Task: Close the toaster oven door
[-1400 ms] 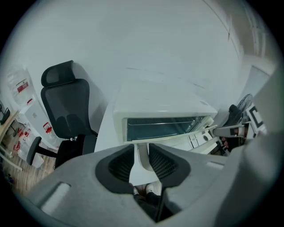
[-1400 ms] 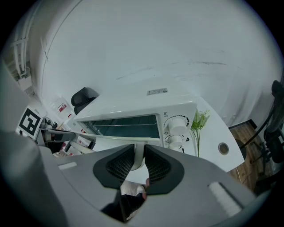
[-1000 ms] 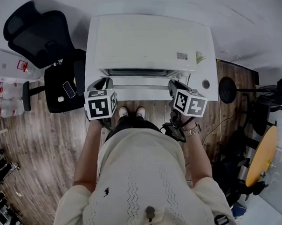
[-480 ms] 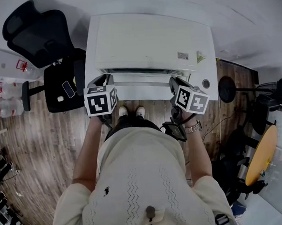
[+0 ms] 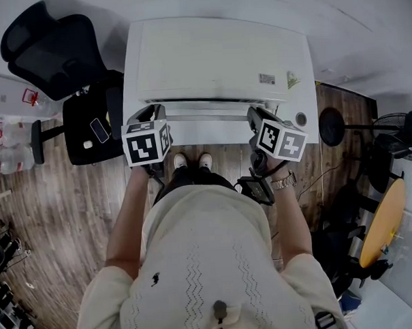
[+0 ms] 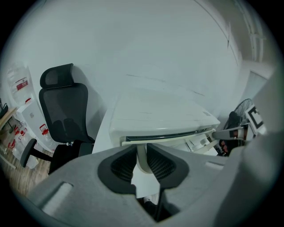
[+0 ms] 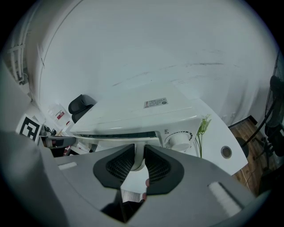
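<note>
One toaster oven (image 5: 215, 61) is standing on one white table (image 5: 307, 101), showing one door handle (image 5: 207, 117) and one dial (image 7: 179, 141). Two grippers, left (image 6: 142, 162) and right (image 7: 138, 162), are clamping that handle, each carrying one marker cube, making two cubes (image 5: 146, 146) (image 5: 281, 140). One round cable hole (image 5: 300, 121) is sitting near the table's right edge. One black office chair (image 5: 55, 54) is standing off the left edge, carrying one phone (image 5: 100, 130). Two shoes (image 5: 181, 163) (image 5: 205, 163) are showing below the front edge, with one wristwatch (image 5: 283, 184), one fan (image 5: 403, 128) and one yellow round tabletop (image 5: 380, 224)

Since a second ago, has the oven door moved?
Yes. The door has swung closer to the toaster oven's top front edge. The dark gap between them is narrower, but the door is not yet shut.
</note>
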Available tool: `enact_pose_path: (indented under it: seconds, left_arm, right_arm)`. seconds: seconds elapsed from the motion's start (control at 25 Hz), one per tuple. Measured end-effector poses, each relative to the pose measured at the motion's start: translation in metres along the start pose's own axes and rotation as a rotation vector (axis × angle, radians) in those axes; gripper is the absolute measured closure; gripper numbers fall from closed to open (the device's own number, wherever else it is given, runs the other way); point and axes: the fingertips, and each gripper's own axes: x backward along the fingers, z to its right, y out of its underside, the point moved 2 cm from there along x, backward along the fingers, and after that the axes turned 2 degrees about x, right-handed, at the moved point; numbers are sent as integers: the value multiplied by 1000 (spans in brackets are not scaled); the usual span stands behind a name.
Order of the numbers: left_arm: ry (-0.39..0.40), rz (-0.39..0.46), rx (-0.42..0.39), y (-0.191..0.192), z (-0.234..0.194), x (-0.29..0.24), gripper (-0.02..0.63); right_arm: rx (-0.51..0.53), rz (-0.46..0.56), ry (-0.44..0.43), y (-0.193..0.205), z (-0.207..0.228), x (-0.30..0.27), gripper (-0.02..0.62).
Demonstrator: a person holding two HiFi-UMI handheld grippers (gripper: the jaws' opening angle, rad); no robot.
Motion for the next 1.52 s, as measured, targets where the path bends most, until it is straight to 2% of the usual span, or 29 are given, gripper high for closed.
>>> enact_pose_path:
  seconds: [0.28,1.2,1.44,1.48,1.52]
  left_arm:
    - [9,8,24,-5,-2,-5,531]
    - [14,31,31,-11,-1,-6,531]
    - [20,37,-24,-11,0,-6,515]
    - [28,29,-35,-11,1,-6,508]
    - [39,20,-43,-10,2,-6,474]
  right_arm:
    - [-6,6,-6,-7,0,-4,506]
    - [-9,26,-7,-14,1,-5,506]
    - [26,38,8,-17,1,-3,505]
    - [41,48,19,-17,1,-3,505]
    - [58,58,32,-18,1,-2,503]
